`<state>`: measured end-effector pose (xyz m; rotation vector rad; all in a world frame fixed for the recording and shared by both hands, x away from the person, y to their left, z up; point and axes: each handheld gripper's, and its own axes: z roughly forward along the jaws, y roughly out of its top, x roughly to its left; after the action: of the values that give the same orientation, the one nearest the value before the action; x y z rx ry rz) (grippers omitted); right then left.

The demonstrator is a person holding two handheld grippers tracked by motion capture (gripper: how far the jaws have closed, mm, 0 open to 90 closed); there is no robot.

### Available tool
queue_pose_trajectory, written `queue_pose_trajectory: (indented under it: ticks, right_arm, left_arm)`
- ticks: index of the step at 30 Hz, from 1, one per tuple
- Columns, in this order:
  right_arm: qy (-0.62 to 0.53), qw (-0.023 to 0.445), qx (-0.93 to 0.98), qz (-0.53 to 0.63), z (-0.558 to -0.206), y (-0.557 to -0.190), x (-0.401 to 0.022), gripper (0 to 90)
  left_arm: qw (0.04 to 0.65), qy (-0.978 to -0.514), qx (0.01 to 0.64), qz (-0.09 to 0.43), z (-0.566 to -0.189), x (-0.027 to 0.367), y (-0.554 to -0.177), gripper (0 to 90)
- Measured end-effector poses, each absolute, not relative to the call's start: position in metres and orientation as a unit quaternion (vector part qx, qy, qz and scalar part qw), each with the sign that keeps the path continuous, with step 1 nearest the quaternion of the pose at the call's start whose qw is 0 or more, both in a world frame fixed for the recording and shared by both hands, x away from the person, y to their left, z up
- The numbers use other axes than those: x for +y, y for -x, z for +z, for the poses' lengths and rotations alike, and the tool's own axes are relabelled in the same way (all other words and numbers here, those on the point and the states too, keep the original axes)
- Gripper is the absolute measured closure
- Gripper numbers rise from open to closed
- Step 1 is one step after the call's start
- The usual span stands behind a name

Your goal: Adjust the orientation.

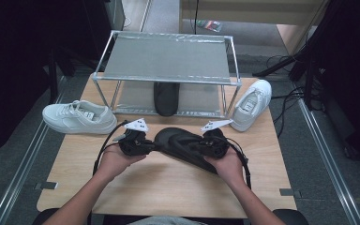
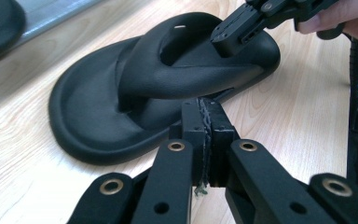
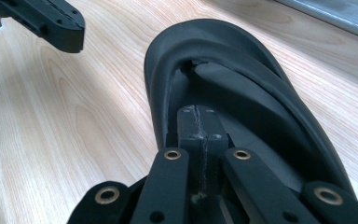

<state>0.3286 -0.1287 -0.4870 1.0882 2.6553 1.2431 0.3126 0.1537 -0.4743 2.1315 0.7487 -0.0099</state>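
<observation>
Matte black moulded flip-flop (image 1: 183,143), thick rounded sole

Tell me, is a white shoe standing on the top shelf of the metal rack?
No, the rack's top shelf is bare; both white shoes stand on the table.

No readable text, brand or number anywhere; tongue label on white sneaker (image 1: 249,105) perhaps printed, too small.

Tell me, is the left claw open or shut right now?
Shut: the left claw has its two jaws pressed together, tips at the edge of the black sandal.
</observation>
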Motion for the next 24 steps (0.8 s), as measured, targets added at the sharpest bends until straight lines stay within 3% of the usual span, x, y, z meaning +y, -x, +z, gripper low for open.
queue_pose_trajectory:
  ticks: [24]
  right_arm:
    - [-0.364,0.012,0.855,0.369,-0.501,-0.308,-0.14,90.0]
  left_arm:
    - [0.385,-0.882,0.267,-0.041,-0.492,0.113,-0.334,90.0]
